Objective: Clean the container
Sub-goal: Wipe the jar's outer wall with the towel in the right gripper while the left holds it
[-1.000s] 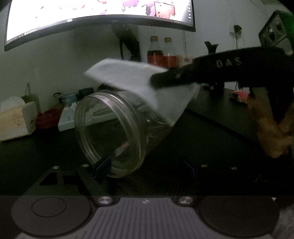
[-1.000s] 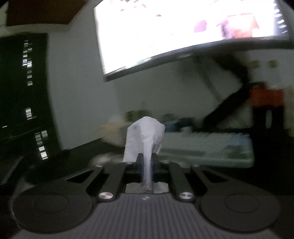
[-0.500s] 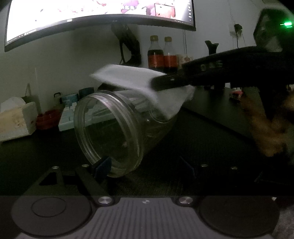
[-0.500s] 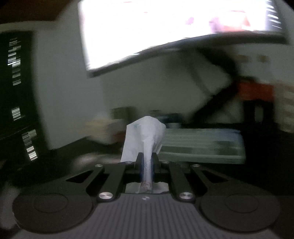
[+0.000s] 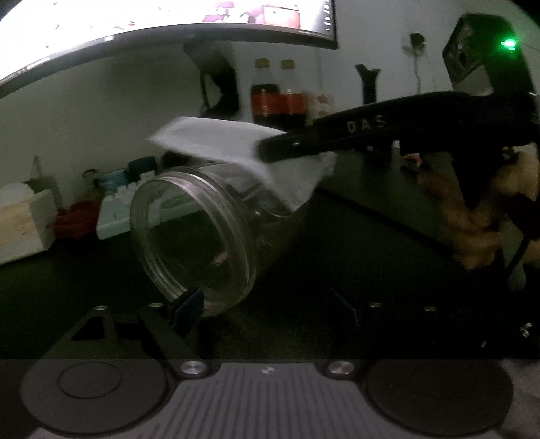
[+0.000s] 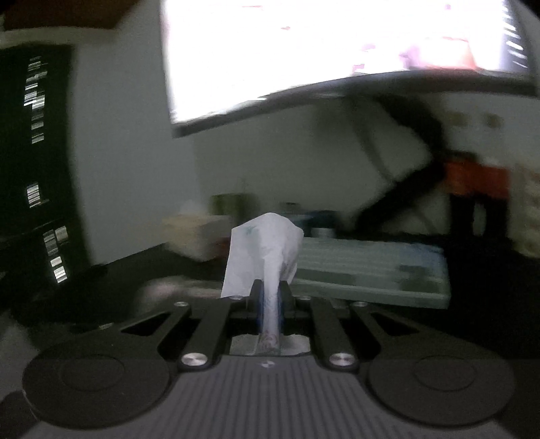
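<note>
A clear plastic jar (image 5: 202,236) lies tilted with its open mouth toward the left wrist camera. My left gripper (image 5: 266,307) has its fingers wide apart; the left pad (image 5: 189,300) touches the jar's lower rim and the right pad stands clear of it. My right gripper (image 6: 270,297) is shut on a white tissue (image 6: 263,250). In the left wrist view the right gripper (image 5: 270,152) reaches in from the right and holds the tissue (image 5: 236,148) against the jar's upper side.
A curved monitor (image 5: 152,30) glows above the dark desk (image 5: 371,243). Behind the jar are a keyboard (image 5: 128,209), a tissue box (image 5: 23,223), a red object (image 5: 74,219) and two bottles (image 5: 276,94).
The right gripper with the tissue has shifted slightly along the jar's upper side. The jar and the left gripper have barely moved.
</note>
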`<state>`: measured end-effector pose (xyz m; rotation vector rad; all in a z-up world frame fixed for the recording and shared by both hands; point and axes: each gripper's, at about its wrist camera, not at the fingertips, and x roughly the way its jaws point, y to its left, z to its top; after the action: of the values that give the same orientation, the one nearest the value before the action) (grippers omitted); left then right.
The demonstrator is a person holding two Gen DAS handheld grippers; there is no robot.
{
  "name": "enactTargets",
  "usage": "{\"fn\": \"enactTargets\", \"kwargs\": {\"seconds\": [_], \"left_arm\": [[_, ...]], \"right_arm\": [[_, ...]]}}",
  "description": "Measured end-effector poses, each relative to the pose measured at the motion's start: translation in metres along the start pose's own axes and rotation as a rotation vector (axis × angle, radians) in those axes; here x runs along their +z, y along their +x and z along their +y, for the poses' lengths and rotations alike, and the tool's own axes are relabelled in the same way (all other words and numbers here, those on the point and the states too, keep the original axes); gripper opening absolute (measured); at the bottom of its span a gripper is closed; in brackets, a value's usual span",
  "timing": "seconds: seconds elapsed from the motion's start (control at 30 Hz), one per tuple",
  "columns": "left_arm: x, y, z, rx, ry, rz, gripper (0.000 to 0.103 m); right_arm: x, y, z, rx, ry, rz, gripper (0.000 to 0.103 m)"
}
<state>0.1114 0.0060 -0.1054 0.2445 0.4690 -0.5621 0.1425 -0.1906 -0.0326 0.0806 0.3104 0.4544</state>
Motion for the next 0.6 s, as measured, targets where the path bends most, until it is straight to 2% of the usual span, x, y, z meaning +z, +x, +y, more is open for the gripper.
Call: {"fn": "enactTargets", "kwargs": {"seconds": [0.3, 0.47, 0.6], "left_arm": [[0.008, -0.004, 0.005, -0.018, 0.009, 0.011, 0.079], [0.014, 0.000, 0.008, -0.024, -0.007, 0.011, 0.084], [0.016, -0.001, 0.011, -0.021, -0.021, -0.014, 0.084]], "right_arm": [[0.000, -0.006, 0.000, -0.013, -0.016, 0.010, 0.010], [-0.007, -0.015, 0.020, 0.152, -0.071, 0.018, 0.011], [-0.008, -0.009, 0.022, 0.148, -0.080, 0.036, 0.011]]}}
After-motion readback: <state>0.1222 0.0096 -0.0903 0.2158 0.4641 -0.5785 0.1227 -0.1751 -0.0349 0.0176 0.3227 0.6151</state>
